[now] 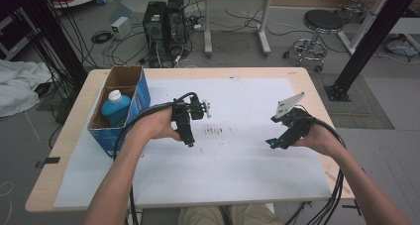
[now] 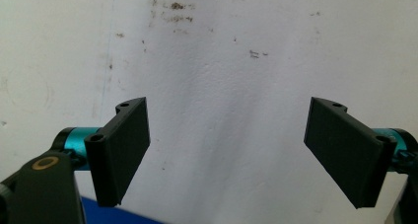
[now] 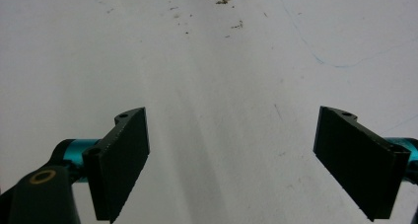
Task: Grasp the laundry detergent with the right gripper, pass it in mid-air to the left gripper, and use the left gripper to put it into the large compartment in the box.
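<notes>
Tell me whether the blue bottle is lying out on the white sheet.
No: the blue bottle stands inside the cardboard box at the table's left edge, off the white sheet.

left gripper (image 1: 190,136) | jaws wide apart, hand-held || right gripper (image 1: 272,143) | jaws wide apart, hand-held

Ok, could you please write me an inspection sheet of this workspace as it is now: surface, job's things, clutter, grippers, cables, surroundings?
Surface: wooden table covered by a white sheet with brown smudges near the middle.
Job's things: cardboard box at the table's left edge, a blue bottle with white cap inside it.
Clutter: nothing seen.
Grippers: left gripper open, empty, over the sheet; right gripper open, empty, over the sheet.
Cables: black cables trail from both grippers toward the person.
Surroundings: computer towers, a stool, a second desk, loose floor cables, white cloth.
</notes>
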Demonstrator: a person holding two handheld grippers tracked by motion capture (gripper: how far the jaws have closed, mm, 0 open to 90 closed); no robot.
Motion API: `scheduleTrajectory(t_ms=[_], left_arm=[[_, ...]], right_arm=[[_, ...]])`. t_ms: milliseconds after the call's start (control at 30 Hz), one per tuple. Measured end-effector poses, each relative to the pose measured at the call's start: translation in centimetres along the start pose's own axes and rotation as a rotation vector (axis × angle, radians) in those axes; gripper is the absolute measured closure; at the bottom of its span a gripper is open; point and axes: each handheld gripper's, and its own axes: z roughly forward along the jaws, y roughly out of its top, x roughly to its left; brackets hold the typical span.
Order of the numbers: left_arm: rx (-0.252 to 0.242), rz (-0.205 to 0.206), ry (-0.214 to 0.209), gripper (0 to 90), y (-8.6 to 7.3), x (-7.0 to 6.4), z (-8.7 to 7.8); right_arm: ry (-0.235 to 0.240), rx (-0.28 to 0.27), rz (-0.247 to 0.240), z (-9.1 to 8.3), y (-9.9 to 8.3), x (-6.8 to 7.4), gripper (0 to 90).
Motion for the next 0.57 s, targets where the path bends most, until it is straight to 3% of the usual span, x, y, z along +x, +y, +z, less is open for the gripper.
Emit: scheduleTrajectory(t_ms=[567], left_arm=[[-0.019,-0.004,-0.005,17.6,-0.19,-0.16,0.12]], right_arm=[[-0.011,0.005,-0.004,-0.07,0.14,0.41,13.0]])
